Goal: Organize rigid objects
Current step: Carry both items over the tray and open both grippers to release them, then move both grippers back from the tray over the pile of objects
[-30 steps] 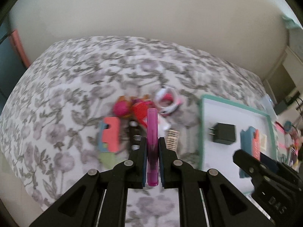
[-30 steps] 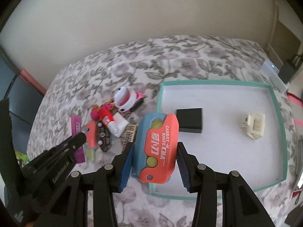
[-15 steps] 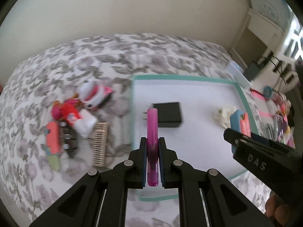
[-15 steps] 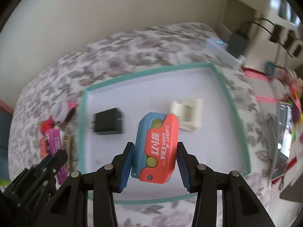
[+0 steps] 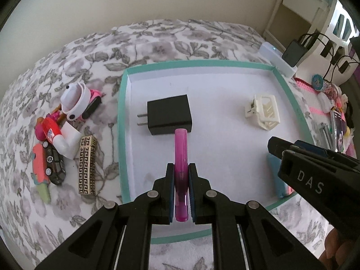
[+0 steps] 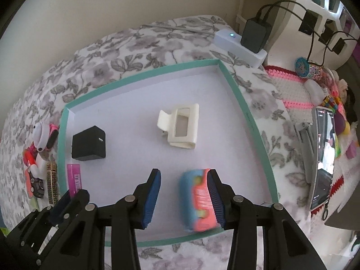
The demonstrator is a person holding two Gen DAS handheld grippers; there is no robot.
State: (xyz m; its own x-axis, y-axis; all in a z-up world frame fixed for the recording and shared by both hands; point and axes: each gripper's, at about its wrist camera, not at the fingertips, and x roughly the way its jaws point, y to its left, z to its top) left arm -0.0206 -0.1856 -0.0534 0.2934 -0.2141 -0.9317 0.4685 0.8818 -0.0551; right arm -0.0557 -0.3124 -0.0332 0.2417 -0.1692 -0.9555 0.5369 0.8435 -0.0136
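My left gripper [image 5: 181,173] is shut on a flat pink bar [image 5: 180,157] and holds it over the white tray with a teal rim [image 5: 122,103], near a black charger [image 5: 169,114]. My right gripper [image 6: 184,191] is open; the blue and orange carrot knife case [image 6: 198,199] lies in the tray [image 6: 245,117] against the right finger, blurred. The case also shows in the left wrist view [image 5: 277,180]. A cream hair clip [image 6: 180,127] and the charger [image 6: 88,144] lie in the tray.
A heap left of the tray holds a gold patterned clip [image 5: 87,164], a toy car [image 5: 55,166], a white cap [image 5: 75,100] and a red and white tube [image 5: 55,135]. A power strip [image 6: 238,45], a phone [image 6: 322,157] and trinkets lie to the right.
Both grippers moved right, over the tray. My right gripper opened and let go of the carrot knife case, which now lies in the tray. The left still holds the pink bar.
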